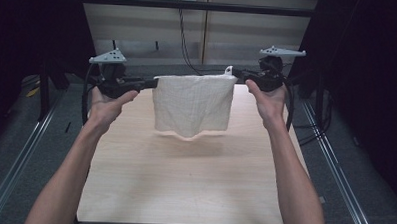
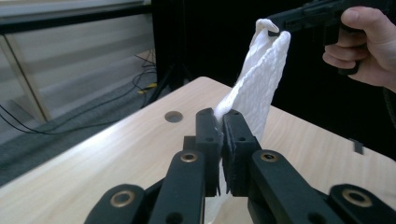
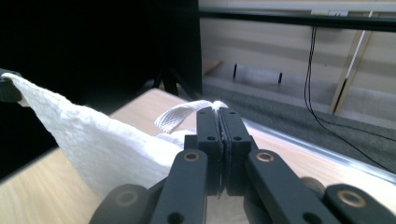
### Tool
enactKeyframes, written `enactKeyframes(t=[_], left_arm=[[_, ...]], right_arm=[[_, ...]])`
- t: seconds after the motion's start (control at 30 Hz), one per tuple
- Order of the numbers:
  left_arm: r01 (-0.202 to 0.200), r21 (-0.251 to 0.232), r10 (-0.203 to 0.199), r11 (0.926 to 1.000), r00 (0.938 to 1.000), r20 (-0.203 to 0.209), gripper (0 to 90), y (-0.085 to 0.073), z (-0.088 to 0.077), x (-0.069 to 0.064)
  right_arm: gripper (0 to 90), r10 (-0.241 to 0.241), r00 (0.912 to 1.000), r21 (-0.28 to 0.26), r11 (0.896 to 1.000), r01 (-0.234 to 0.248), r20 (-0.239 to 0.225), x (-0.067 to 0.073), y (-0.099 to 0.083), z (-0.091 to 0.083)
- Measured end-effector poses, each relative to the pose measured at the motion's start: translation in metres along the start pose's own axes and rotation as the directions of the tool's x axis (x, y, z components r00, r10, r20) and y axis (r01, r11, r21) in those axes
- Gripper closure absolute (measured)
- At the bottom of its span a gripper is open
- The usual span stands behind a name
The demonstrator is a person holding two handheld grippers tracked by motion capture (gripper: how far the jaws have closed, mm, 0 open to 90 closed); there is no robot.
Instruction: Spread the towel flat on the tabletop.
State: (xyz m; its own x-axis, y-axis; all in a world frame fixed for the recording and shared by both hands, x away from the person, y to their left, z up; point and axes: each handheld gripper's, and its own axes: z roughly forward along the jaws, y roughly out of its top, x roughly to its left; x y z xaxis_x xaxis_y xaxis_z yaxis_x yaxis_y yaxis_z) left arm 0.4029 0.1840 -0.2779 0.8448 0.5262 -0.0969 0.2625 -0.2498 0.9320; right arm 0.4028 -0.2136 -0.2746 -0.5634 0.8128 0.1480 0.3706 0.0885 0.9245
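A white waffle-weave towel hangs stretched between both grippers above the far half of the wooden table. My left gripper is shut on its upper left corner, and my right gripper is shut on its upper right corner beside a small hanging loop. The lower edge hangs just above the tabletop. In the left gripper view the jaws pinch the towel at the left gripper, with the other hand farther off. The right gripper view has the towel and loop at the right gripper.
A round hole sits in the tabletop near its far edge. Metal rails run along both sides of the table. Cables hang down the back wall. Dark curtains flank the workspace.
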Motion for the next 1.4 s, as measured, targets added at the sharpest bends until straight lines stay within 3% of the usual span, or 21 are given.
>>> enactKeyframes(t=[0.13, 0.5, 0.83, 0.97, 1.07, 1.2, 1.4], left_arm=[[-0.018, 0.021, 0.017, 0.9996, 0.9998, 0.010, 86.5, -0.013, 0.001, -0.003], [-0.023, 0.091, 0.016, 0.9956, 0.9974, 0.070, 86.4, -0.068, 0.004, -0.019], [0.010, 0.143, -0.025, 0.9897, 0.9945, 0.102, 86.3, -0.115, 0.006, -0.029], [0.016, 0.190, -0.040, 0.9817, 0.9913, 0.125, 86.4, -0.137, 0.005, -0.040], [0.000, 0.249, -0.034, 0.9684, 0.9904, 0.134, 86.3, -0.151, 0.008, -0.047], [0.011, 0.265, -0.057, 0.9641, 0.9845, 0.166, 86.2, -0.171, 0.007, -0.056], [-0.005, 0.304, -0.051, 0.9526, 0.9828, 0.178, 85.7, -0.179, 0.010, -0.068]], right_arm=[[87.8, 0.013, 0.9999, -0.028, 1.000, -0.013, -0.002, 0.000, -0.017, 0.001], [87.8, 0.039, 0.9983, 0.066, 0.997, -0.036, -0.044, 0.012, -0.089, -0.009], [87.9, 0.032, 0.9975, 0.143, 0.989, -0.023, -0.063, 0.028, -0.132, -0.018], [87.9, 0.025, 0.9975, 0.190, 0.982, -0.012, -0.066, 0.040, -0.159, -0.023], [87.8, 0.019, 0.9979, 0.224, 0.975, -0.004, -0.062, 0.046, -0.178, -0.025], [87.5, 0.034, 0.9969, 0.264, 0.964, -0.014, -0.071, 0.053, -0.207, -0.033], [84.5, -0.008, 0.9981, 0.306, 0.952, 0.026, -0.062, 0.069, -0.228, -0.043]])
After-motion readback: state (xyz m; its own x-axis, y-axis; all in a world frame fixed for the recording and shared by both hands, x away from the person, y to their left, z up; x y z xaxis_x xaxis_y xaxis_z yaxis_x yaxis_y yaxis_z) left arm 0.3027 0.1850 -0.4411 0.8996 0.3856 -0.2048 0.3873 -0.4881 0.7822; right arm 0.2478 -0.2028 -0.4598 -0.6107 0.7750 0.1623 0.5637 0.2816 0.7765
